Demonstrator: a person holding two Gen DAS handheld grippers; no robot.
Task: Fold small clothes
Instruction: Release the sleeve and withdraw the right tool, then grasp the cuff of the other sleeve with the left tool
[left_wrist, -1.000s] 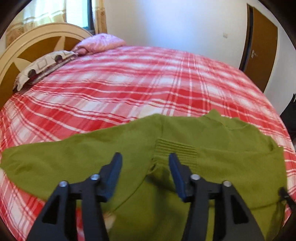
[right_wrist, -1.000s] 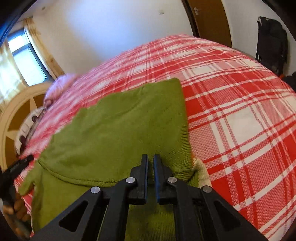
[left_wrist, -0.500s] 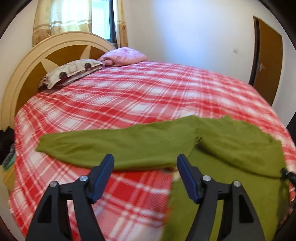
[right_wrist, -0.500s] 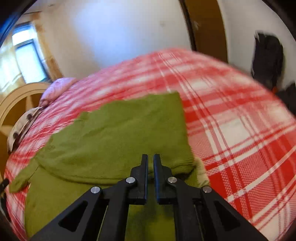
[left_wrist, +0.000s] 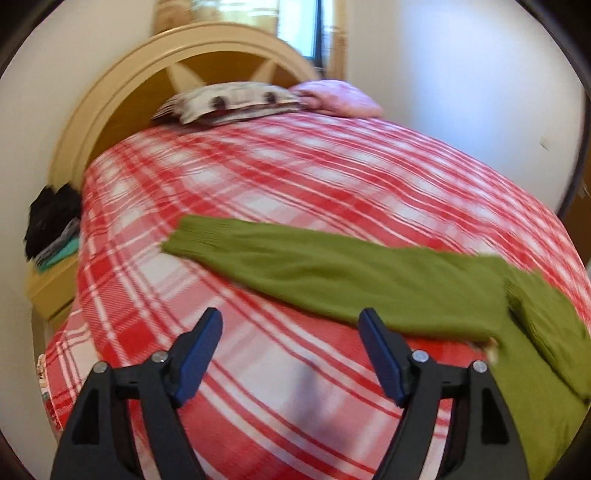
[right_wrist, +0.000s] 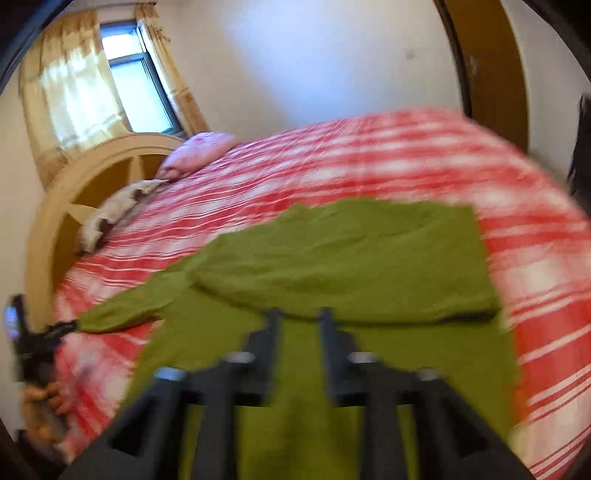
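Note:
A green knit sweater (right_wrist: 351, 258) lies on the red plaid bedspread (left_wrist: 295, 177), with one side folded over its body. Its other sleeve (left_wrist: 332, 269) stretches out to the left and ends in a ribbed cuff (left_wrist: 192, 236). My left gripper (left_wrist: 291, 321) hovers over bare bedspread just in front of that sleeve. Its jaws are still opening, wide apart, with nothing between them. My right gripper (right_wrist: 299, 317) is blurred above the sweater's near part. Its jaws are opening and the pads press on no cloth. The left gripper (right_wrist: 48, 332) also shows at the sleeve's end in the right wrist view.
A curved wooden headboard (left_wrist: 122, 92) with a patterned pillow (left_wrist: 229, 99) and a pink pillow (left_wrist: 336, 96) stands at the bed's far end. A bedside stand (left_wrist: 51, 280) holds dark clothes (left_wrist: 51, 218). A brown door (right_wrist: 487, 74) and a dark bag (right_wrist: 581, 147) are on the right.
The left gripper swung left from the sweater's body to the outstretched sleeve and widened its jaws. The right gripper went from shut at the folded edge to parted, and pulled up and back.

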